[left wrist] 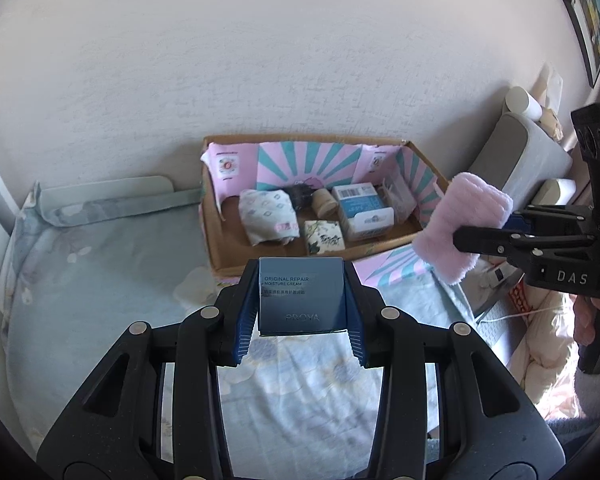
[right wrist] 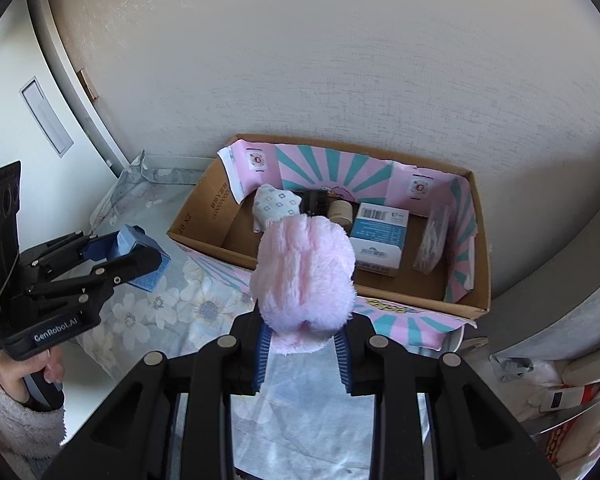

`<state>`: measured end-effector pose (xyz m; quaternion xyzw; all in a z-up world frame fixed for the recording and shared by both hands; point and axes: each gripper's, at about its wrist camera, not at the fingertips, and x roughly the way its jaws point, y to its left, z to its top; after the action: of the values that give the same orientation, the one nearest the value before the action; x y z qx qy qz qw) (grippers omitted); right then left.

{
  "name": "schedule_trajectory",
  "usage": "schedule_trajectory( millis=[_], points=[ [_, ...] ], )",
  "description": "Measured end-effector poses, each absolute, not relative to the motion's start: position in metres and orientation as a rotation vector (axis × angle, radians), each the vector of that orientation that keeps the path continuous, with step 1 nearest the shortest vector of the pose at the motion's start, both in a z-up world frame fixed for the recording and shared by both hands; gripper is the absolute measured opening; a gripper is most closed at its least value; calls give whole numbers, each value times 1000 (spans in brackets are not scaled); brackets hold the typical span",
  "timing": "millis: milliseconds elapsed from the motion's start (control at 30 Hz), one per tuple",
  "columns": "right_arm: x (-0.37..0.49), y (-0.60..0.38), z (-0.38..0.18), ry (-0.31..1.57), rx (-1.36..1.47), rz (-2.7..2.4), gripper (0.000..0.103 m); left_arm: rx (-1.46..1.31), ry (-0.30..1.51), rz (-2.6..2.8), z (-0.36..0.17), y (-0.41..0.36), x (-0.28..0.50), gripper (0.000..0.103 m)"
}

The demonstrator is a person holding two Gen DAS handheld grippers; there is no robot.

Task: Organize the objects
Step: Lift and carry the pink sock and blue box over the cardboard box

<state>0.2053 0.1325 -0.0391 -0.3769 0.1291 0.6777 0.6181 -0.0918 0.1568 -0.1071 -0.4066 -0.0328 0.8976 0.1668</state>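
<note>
Two loads are in the air at once, each bound for the carton (left wrist: 236,252) that stands ahead of and below both tools. The left gripper (left wrist: 302,308) is clamped on a dark blue cream box (left wrist: 300,300), pads flat against its two side faces, the printed face turned up to the camera. The right gripper (right wrist: 302,354) is closed on a pink cloth (right wrist: 306,276), a fluffy roll that bulges up and forward past the fingertips.

The carton's near wall lies just beyond the left fingertips, so I would carry the box over that wall before lowering. Free floor shows at the carton's left end, beside the white pouch (left wrist: 268,212); that gap looks the best spot for the box. Set it down flat and part the jaws only once it rests on the floor.

The cloth is soft and hides what lies beyond the right tool, so place it second. The bare floor in front of the white-and-blue box (right wrist: 380,236) looks roomy enough.

Keep the tools apart to avoid a clash above the carton.
</note>
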Motion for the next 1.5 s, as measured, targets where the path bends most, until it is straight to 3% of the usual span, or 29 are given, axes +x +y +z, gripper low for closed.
schedule_trajectory(
  millis=[800,1500],
  points=[
    [220,203,7,284,-831,1524,26,-1155,-108,2561,-69,174,-196,35],
    [236,290,-22,476,-909,1455,26,-1412,-44,2460,-135,180,-271,35]
  ],
)
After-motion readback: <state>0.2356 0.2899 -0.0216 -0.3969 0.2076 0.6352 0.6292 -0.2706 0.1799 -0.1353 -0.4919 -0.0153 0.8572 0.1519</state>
